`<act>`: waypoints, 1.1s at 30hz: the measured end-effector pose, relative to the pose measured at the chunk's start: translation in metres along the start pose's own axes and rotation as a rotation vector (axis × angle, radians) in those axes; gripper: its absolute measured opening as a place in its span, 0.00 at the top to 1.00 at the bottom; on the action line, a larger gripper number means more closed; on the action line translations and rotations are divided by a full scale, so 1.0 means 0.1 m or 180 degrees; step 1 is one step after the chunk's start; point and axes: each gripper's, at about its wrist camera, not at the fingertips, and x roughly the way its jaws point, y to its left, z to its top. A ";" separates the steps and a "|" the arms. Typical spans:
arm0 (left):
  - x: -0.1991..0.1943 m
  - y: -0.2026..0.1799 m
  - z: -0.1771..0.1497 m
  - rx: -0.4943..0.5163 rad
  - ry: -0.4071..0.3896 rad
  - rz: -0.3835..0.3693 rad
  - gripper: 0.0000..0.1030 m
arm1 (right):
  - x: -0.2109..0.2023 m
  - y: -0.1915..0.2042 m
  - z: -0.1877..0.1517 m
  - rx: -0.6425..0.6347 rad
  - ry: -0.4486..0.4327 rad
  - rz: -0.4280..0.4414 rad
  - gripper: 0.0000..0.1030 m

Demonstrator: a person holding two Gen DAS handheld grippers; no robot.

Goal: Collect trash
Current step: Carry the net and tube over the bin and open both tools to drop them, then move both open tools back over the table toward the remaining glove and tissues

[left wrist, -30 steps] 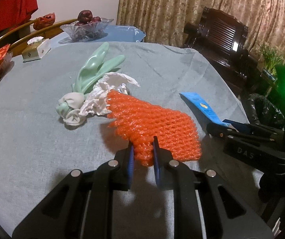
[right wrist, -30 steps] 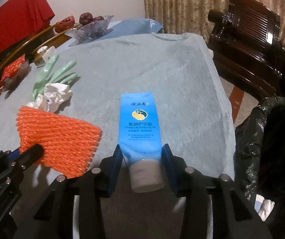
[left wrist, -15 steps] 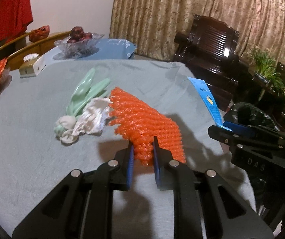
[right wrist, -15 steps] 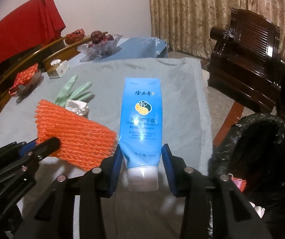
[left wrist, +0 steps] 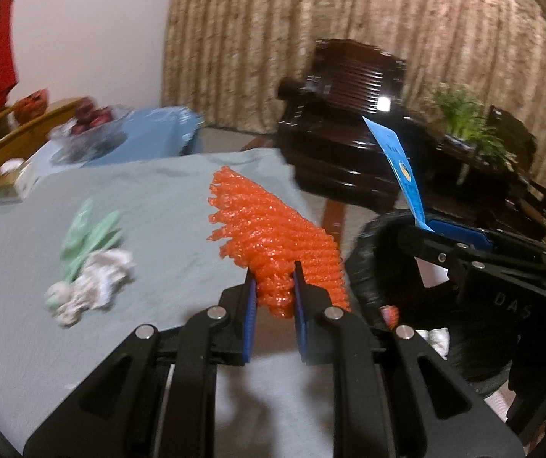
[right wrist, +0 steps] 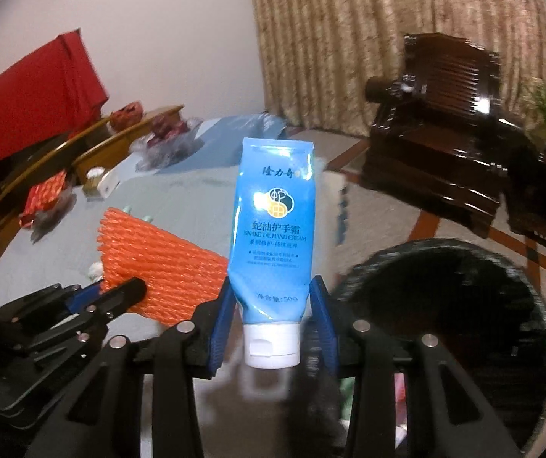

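The left hand-held gripper (left wrist: 274, 286) has its jaws drawn in close, pinching the near edge of the orange foam net (left wrist: 276, 236). The net stands up from the blue pads, lifted clear of the counter (left wrist: 166, 198), its far end fanning up and away ahead of the fingers. Left of this gripper and further out, a crumpled white tissue (left wrist: 101, 278) lies on the grey cloth, touching a pale green glove (left wrist: 89, 233).

The right hand-held gripper (right wrist: 273, 305) is spread about as wide as the blue hand cream tube (right wrist: 274, 236), and its pads squeeze the tube just above the white cap (right wrist: 271, 349). The tube stands almost upright, cap toward the gripper body and crimped end pointing up. To the right of this gripper and lower sits the black-lined trash bin (right wrist: 452, 305), its mouth open, with scraps visible at the bottom. The tube is just left of the bin's rim, not over the opening. In the right wrist view the left gripper and its net appear to the left, near the tube.
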 end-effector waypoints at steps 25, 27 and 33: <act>0.61 -1.33 -0.04 0.0528 0.0292 -0.0498 0.32 | -0.38 -1.46 -0.51 0.0582 0.0145 -0.0871 0.19; 0.56 -1.21 -0.03 0.0489 0.0271 -0.0464 0.28 | -0.39 -1.45 -0.52 0.0574 0.0120 -0.0867 0.13; 0.38 -0.87 -0.04 0.0343 0.0164 -0.0325 0.17 | -0.37 -1.23 -0.46 0.0441 0.0038 -0.0744 0.07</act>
